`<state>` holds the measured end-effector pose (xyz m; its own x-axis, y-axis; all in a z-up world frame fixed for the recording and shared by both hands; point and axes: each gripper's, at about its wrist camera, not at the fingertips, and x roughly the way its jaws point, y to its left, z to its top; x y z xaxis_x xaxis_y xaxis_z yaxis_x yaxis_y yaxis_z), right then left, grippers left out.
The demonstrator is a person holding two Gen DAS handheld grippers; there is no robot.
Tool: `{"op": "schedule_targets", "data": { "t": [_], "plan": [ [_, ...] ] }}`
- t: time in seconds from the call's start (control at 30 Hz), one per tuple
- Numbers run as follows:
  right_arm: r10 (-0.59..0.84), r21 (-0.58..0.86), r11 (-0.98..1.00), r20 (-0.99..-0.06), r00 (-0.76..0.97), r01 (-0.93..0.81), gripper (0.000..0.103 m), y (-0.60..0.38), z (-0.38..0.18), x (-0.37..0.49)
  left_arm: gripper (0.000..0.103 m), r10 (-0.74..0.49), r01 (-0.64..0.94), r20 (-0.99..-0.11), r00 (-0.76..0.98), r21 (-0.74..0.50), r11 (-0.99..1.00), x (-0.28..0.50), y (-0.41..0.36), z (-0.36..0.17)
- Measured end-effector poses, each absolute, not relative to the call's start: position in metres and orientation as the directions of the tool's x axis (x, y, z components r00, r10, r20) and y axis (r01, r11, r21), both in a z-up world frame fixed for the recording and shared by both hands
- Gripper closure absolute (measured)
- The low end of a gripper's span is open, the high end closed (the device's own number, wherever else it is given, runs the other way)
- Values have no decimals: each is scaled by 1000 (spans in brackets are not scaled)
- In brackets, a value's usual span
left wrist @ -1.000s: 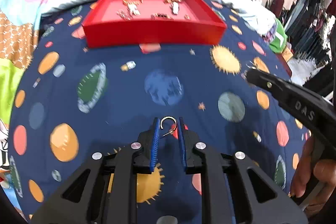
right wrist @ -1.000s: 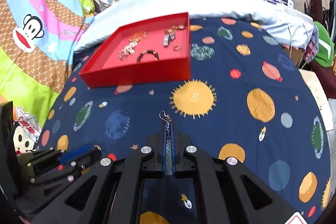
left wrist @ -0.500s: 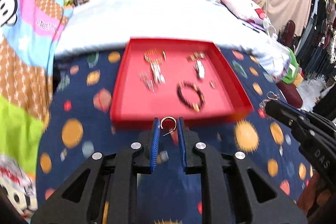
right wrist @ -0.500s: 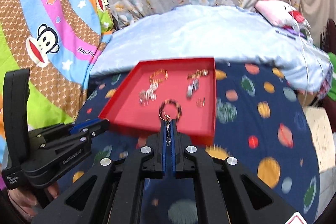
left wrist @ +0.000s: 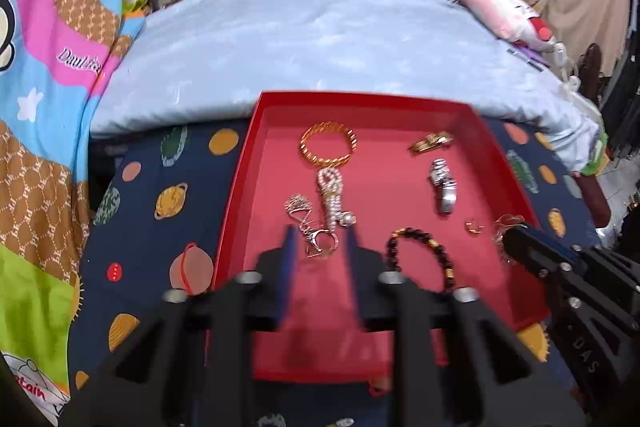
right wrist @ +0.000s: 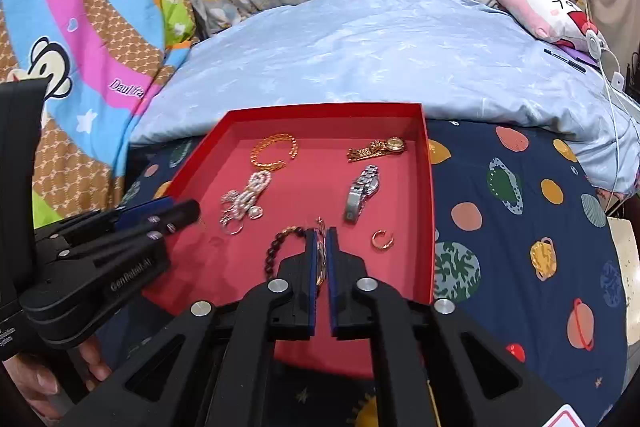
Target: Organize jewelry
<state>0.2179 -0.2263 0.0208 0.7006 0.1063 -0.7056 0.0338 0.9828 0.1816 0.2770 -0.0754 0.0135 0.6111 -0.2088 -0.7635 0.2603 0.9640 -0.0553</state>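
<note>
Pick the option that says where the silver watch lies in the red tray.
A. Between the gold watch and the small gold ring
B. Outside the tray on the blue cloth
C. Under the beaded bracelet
A: the silver watch lies on the red tray floor, with the gold watch farther back and the small gold ring nearer the camera.

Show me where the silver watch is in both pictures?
Left wrist view: the silver watch lies in the right part of the red tray, right of centre in the picture.
Right wrist view: the silver watch lies right of the tray's middle, near the picture's centre.
Shared landmark: the gold watch lies just beyond it in both.
</note>
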Motion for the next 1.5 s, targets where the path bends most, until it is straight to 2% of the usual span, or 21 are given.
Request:
{"op": "schedule_targets", "data": {
  "t": [0.03,0.3,0.47,0.63,0.93,1.03,1.1,1.33,1.5],
  "plan": [
    [104,182,983,-707,700,38,92,-227,20,219,60,-202,251,-763,614,-53,966,279,-75,11],
    [91,182,982,-687,721,49,81,-225,28,208,60,-183,248,-757,628,-29,968,274,-72,14],
    [66,153,987,-679,731,53,71,-216,36,190,53,-177,242,-745,643,-21,970,254,-67,24],
    [39,140,987,-672,739,75,54,-210,39,162,44,-163,241,-729,665,3,971,227,-65,33],
    [7,151,980,-683,731,131,43,-206,34,119,39,-129,230,-717,685,46,972,177,-65,38],
    [-12,145,978,-684,729,153,39,-207,32,108,31,-112,212,-721,684,49,976,167,-62,35],
    [-43,118,979,-685,727,169,36,-204,30,100,31,-103,202,-727,678,50,978,161,-60,32],
    [-88,64,981,-696,713,184,36,-195,21,84,30,-66,160,-747,661,54,986,144,-54,16],
    [-78,81,979,-707,703,190,35,-195,15,78,23,-20,133,-733,680,96,986,135,-51,11]
  ]
}}
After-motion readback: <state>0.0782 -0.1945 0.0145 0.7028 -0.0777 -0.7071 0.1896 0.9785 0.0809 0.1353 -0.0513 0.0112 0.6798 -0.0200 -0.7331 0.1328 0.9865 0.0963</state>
